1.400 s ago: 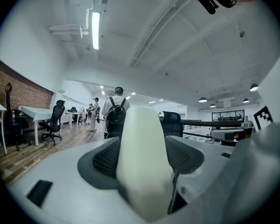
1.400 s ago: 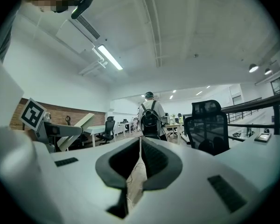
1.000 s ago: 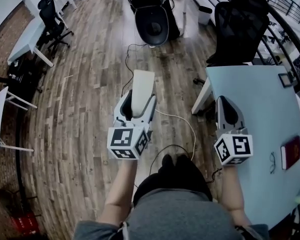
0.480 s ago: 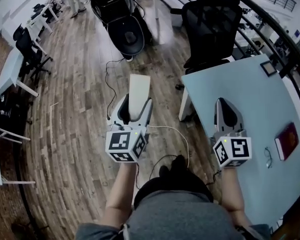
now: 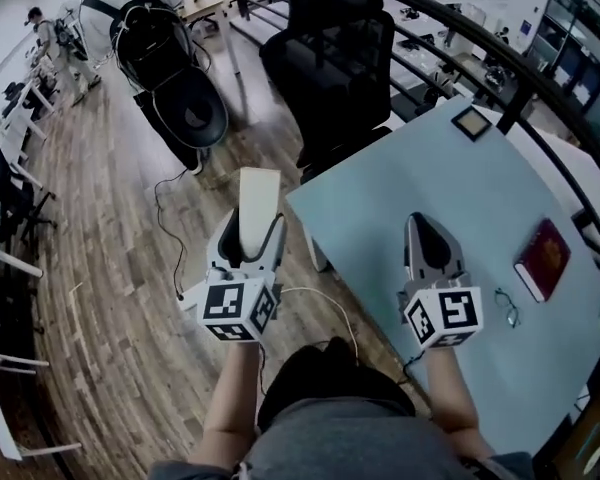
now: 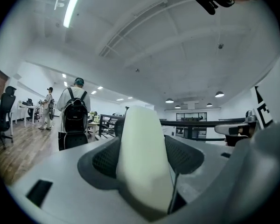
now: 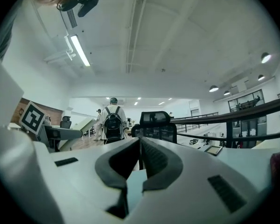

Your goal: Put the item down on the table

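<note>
A flat cream-white slab [image 5: 257, 200] sticks out forward from my left gripper [image 5: 248, 236], whose jaws are shut on it. It hangs over the wooden floor just left of the pale blue table [image 5: 410, 178]. In the left gripper view the cream-white slab [image 6: 142, 160] fills the space between the dark pads. My right gripper [image 5: 427, 240] hovers above the table's near part, jaws shut with nothing between them. From its own camera the right gripper [image 7: 140, 160] shows its pads pressed together.
On the table lie a dark red booklet [image 5: 542, 259], a pair of glasses [image 5: 507, 307] and a small black square [image 5: 473, 122]. A black office chair [image 5: 332, 63] stands at the table's far edge. A person with a backpack [image 5: 155, 28] stands beyond. Cables [image 5: 175, 238] trail on the floor.
The view has swung right: the table now lies closer and more central, the left gripper with the slab is near its left corner, and the right gripper is over the tabletop.
</note>
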